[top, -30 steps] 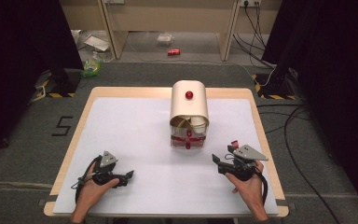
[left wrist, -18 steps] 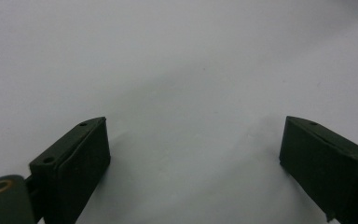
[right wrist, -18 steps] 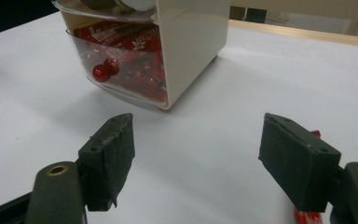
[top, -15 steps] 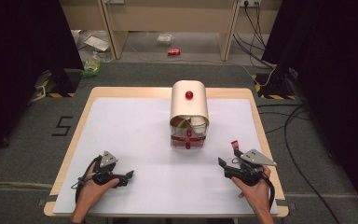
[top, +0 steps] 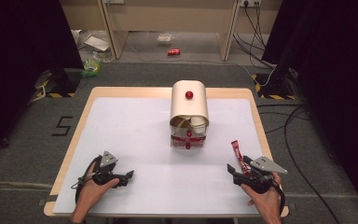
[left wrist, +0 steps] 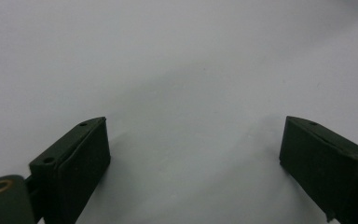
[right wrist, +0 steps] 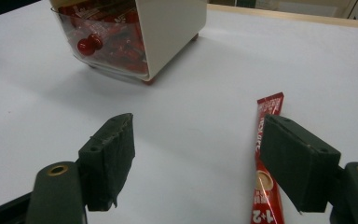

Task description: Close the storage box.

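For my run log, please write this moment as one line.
left gripper: open, empty, over table | right gripper: open, beside red sachet lying flat | dispenser: upright, mid-table

Bright white table under overhead light, dark surroundings, soft focus close in.

In the high view the table (top: 135, 135) is evenly lit from above while the far left and right sides fall into near black; the picture is slightly soft overall. The dispenser (top: 189, 106) casts a faint shadow toward the near side. In the left gripper view the surface is a grey gradient, the black jaws blurred and shadowed beneath. In the right gripper view the sachet (right wrist: 264, 168) blurs near the lens, and the dispenser's clear front shows mild glare.
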Demonstrator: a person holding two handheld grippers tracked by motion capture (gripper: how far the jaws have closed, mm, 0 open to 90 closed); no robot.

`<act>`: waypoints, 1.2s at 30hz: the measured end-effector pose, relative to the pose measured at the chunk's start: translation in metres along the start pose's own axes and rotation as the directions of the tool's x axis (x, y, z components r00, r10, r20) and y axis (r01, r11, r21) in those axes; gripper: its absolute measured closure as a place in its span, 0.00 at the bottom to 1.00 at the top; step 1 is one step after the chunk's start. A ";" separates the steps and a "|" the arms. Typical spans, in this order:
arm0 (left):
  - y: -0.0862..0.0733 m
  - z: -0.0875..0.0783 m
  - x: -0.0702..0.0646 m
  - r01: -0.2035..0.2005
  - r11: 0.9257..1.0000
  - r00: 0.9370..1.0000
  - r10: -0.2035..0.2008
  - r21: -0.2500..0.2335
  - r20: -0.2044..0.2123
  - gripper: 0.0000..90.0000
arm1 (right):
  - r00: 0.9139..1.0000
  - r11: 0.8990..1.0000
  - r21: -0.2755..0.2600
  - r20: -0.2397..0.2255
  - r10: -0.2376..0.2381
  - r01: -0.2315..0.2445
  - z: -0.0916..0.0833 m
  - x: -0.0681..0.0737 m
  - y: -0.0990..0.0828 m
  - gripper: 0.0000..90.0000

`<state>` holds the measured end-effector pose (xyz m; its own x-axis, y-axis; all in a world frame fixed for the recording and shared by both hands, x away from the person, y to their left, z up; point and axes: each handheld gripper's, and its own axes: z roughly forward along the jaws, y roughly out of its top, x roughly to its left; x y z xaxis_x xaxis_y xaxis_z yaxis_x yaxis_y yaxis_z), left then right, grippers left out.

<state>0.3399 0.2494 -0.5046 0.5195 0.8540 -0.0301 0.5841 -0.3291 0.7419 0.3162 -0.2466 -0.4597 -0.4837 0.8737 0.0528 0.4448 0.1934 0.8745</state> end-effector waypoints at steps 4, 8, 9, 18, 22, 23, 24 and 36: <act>0.000 0.000 0.000 0.000 1.000 1.000 0.000 -0.001 -0.001 0.09 | 1.000 1.000 0.012 0.006 0.009 -0.009 -0.005 -0.002 -0.004 0.30; 0.000 0.000 0.000 -0.001 1.000 1.000 0.001 0.000 0.000 0.09 | 1.000 1.000 0.013 0.015 0.009 -0.009 -0.009 -0.003 -0.008 0.30; 0.000 0.000 0.000 -0.001 1.000 1.000 0.001 0.000 0.000 0.09 | 1.000 1.000 0.014 0.016 0.009 -0.009 -0.010 -0.003 -0.009 0.30; 0.000 0.000 0.000 0.000 1.000 1.000 0.000 0.000 0.000 0.09 | 1.000 0.999 0.039 0.021 -0.001 0.000 -0.019 -0.004 -0.017 0.30; 0.000 0.000 0.000 0.001 1.000 1.000 -0.001 -0.001 -0.001 0.09 | 1.000 0.999 0.041 0.021 -0.006 0.005 -0.022 -0.003 -0.020 0.30; 0.000 0.000 0.000 0.001 1.000 1.000 -0.001 -0.001 -0.001 0.09 | 1.000 0.999 0.042 0.021 -0.007 0.006 -0.022 -0.003 -0.021 0.30; 0.000 0.000 0.000 0.001 1.000 1.000 -0.001 -0.001 -0.001 0.09 | 1.000 0.999 0.046 0.022 -0.007 0.006 -0.023 -0.003 -0.021 0.30; 0.000 0.000 0.000 0.001 1.000 1.000 -0.001 -0.001 -0.001 0.09 | 0.999 0.997 0.070 0.027 -0.020 0.018 -0.031 -0.004 -0.029 0.30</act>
<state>0.3399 0.2492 -0.5047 0.5186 0.8545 -0.0303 0.5838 -0.3280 0.7427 0.2815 -0.2693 -0.4705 -0.4717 0.8815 0.0221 0.4874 0.2397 0.8396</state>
